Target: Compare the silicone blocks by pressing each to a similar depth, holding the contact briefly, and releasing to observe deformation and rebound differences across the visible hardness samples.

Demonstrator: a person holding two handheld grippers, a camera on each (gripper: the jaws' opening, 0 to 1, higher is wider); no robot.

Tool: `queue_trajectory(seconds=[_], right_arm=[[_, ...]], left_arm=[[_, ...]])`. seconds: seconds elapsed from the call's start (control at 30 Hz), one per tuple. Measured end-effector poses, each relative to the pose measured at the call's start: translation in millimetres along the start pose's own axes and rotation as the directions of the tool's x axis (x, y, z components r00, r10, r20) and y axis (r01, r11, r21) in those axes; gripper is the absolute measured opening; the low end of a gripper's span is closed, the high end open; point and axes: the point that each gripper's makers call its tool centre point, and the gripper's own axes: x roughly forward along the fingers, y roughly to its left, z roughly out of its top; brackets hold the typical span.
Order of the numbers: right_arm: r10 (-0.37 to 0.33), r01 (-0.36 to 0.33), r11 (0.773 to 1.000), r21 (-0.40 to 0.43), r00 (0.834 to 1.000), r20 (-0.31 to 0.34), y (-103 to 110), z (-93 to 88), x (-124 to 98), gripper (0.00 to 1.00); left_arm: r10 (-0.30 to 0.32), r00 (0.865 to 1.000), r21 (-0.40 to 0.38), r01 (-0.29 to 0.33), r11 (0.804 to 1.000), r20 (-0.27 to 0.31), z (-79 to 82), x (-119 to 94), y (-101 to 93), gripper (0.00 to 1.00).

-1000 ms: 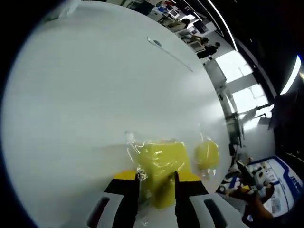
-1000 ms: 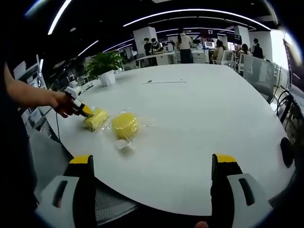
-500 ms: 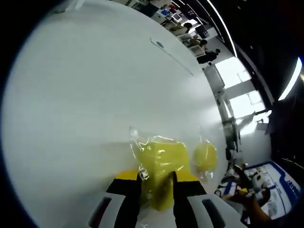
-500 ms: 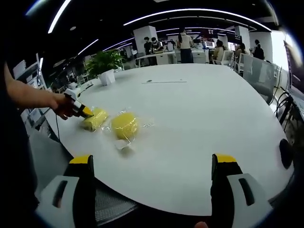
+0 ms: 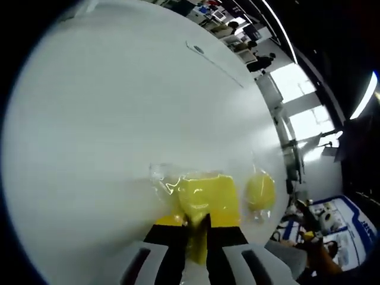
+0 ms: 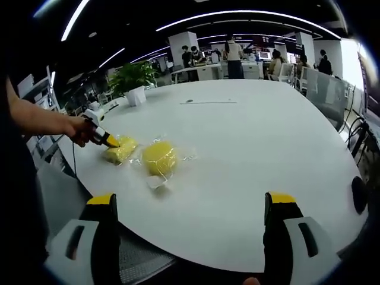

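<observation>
A yellow square silicone block (image 5: pixel 208 193) in a clear wrapper lies on the white table (image 5: pixel 119 107). My left gripper (image 5: pixel 199 224) is shut on its near end, the jaws pinching it thin. A round yellow block (image 5: pixel 259 191), also wrapped, sits just to its right. In the right gripper view a hand holds the left gripper (image 6: pixel 100 134) against the square block (image 6: pixel 122 149), with the round block (image 6: pixel 159 158) beside it. My right gripper (image 6: pixel 190 202) stands wide open over the table's near edge, with nothing between its jaws.
The big white table (image 6: pixel 249 136) stretches away, with a potted plant (image 6: pixel 132 80) at its far left and a small flat item (image 6: pixel 190 101) near the far side. Chairs (image 6: pixel 323 89) stand to the right. People stand at desks beyond.
My left gripper's jaws have drawn closer together, squeezing the square block narrower. The right gripper stays open and still.
</observation>
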Motion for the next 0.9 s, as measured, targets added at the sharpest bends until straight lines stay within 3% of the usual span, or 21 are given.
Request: queue_trajectory(seconds=[0.33,0.57,0.9], right_arm=[[0.000,-0.001,1.000,-0.020,1.000,-0.022,-1,1.7,-2,0.96],[-0.009,0.009,1.000,-0.021,1.000,-0.026,-5,4.5,-3,0.96],[-0.009,0.006,0.998,-0.055,0.999,-0.039,6,0.7,-2,0.96]], left_arm=[[0.000,1.000,-0.005,0.000,1.000,-0.024,-1.7,2,0.9,0.01],[-0.021,1.000,-0.026,0.021,0.999,-0.005,-1.4,3,1.9,0.01],[-0.026,1.000,-0.021,0.026,0.999,-0.002,-1.0,3,1.3,0.01]])
